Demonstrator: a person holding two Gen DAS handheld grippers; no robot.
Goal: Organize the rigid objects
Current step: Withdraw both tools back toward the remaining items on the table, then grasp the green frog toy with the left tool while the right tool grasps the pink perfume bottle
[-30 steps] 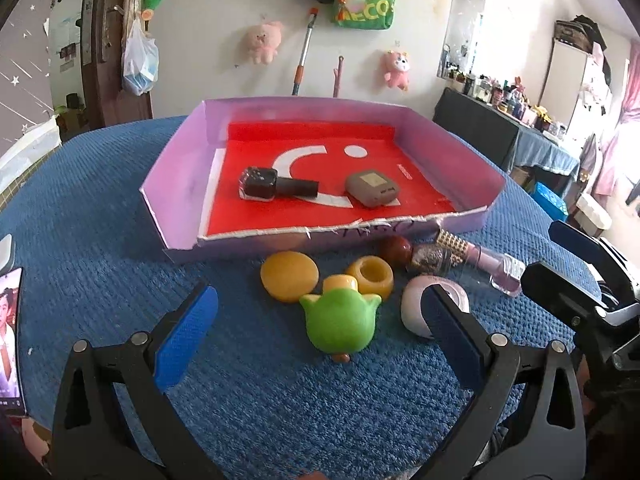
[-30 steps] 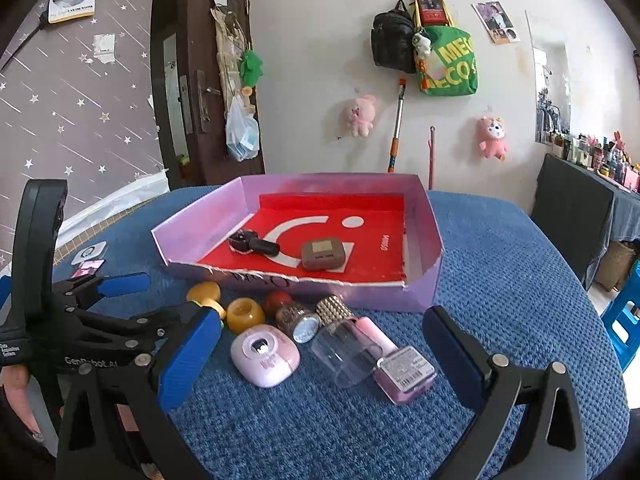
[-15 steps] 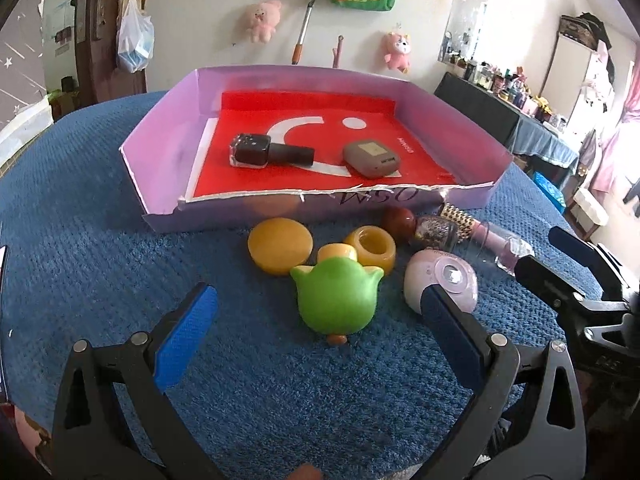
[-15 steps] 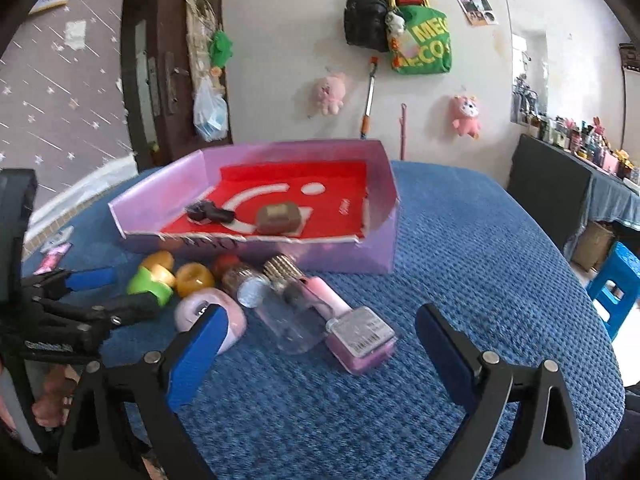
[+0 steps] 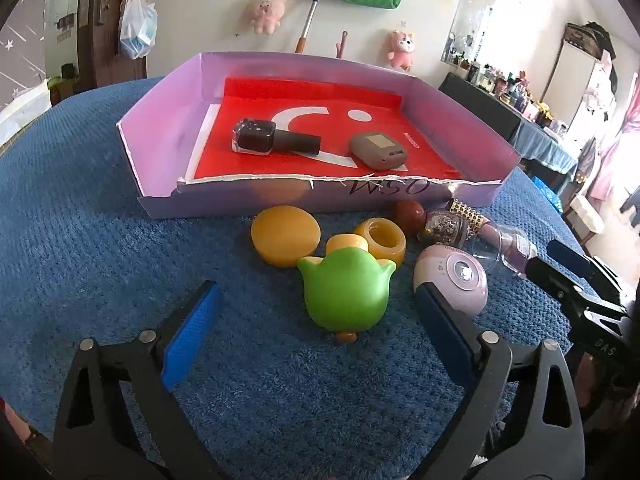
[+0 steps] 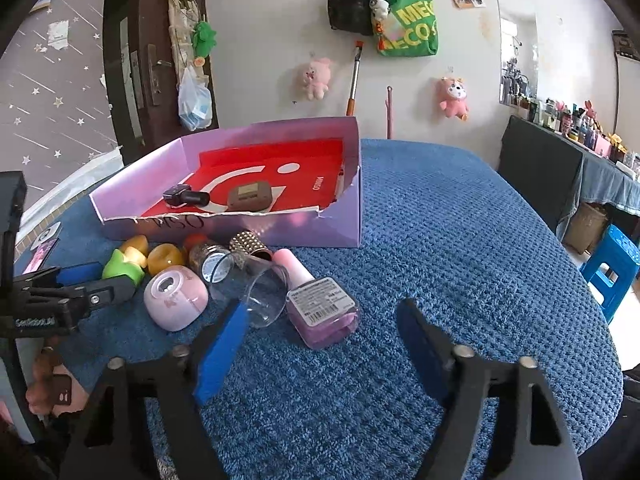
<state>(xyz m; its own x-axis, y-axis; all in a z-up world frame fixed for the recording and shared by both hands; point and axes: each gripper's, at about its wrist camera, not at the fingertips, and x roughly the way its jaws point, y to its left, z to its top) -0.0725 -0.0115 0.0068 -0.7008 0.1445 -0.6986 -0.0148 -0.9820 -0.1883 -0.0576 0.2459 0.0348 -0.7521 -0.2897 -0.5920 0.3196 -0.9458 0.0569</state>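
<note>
Blue-covered tabletop (image 5: 100, 208); purple tray (image 5: 160, 152) at far side, loose items along its near wall. Left hand-held gripper (image 5: 316, 320) spread, just closing, around green toy (image 5: 344, 292), untouched. Right hand-held gripper (image 6: 320, 328) spread, just closing, at pink nail polish bottle (image 6: 320, 308). Best to centre pads before squeezing. Hard to make out: items behind clear cup (image 6: 256, 292).

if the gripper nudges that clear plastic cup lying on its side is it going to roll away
Probably: the clear plastic cup lies on its side on the blue textured cloth, free to roll, though the pink square bottle beside it may block one way. It looks thin-walled, likely light and easily squashed.
</note>
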